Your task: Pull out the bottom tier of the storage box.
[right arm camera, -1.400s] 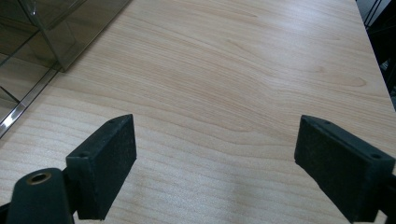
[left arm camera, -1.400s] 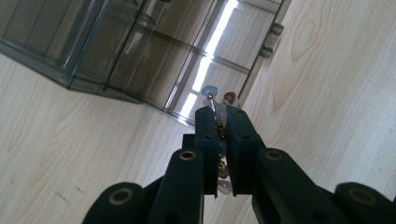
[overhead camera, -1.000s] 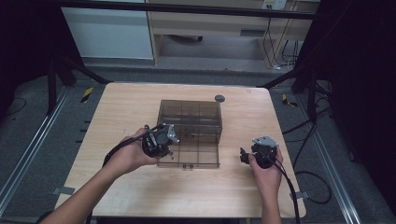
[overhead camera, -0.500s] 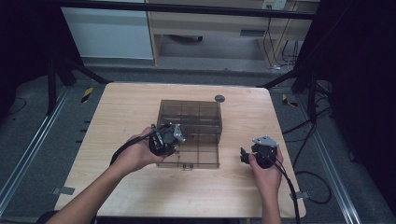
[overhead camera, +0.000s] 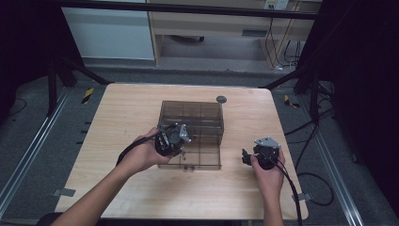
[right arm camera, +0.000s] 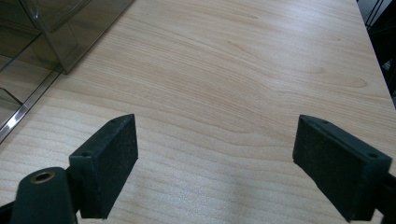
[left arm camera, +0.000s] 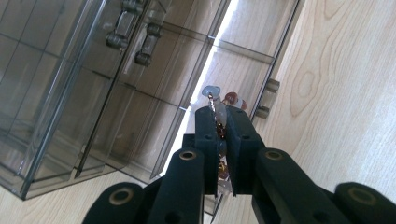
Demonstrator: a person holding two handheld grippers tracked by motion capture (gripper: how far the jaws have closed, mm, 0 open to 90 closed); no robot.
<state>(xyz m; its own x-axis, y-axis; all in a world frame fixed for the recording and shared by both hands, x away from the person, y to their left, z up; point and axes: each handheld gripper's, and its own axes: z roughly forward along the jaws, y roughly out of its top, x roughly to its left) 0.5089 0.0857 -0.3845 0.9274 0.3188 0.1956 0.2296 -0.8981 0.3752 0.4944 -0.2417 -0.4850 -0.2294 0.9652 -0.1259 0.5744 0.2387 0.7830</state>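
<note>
Counted from the high view: one smoky transparent plastic compartment box [overhead camera: 192, 134] with its lid open, one small dark round disc [overhead camera: 220, 99], two hand-held black grippers, all on one pale wooden table [overhead camera: 127, 113]. The box sat at the table's centre, the disc just beyond its far right corner, at about 1 o'clock from it and apart from it. The left gripper [overhead camera: 184, 151] hung over the box's near-left compartments, at about 7 o'clock from the box's middle. The right gripper [overhead camera: 244, 157] rested at 4 o'clock from the box, well clear of it. Against the frame a second earlier, the left gripper had shifted rightward and farther in over the box, while the right gripper had kept its place.

In the left gripper view, the left gripper's [left arm camera: 222, 135] jaws were pressed together on a thin beaded chain with pale, reddish and amber beads [left arm camera: 219, 114]; its top beads stuck out above the fingertips, and the rest ran down between the pads. Behind it lay the box's [left arm camera: 116, 93] divided compartments, its two front latches at about 2 o'clock from the jaws, with bare wood beyond.

In the right gripper view, the right gripper's [right arm camera: 215, 154] jaws stood wide apart and held nothing, over bare table [right arm camera: 243, 84]. A corner of the box [right arm camera: 51, 37] showed at 10 o'clock.
</note>
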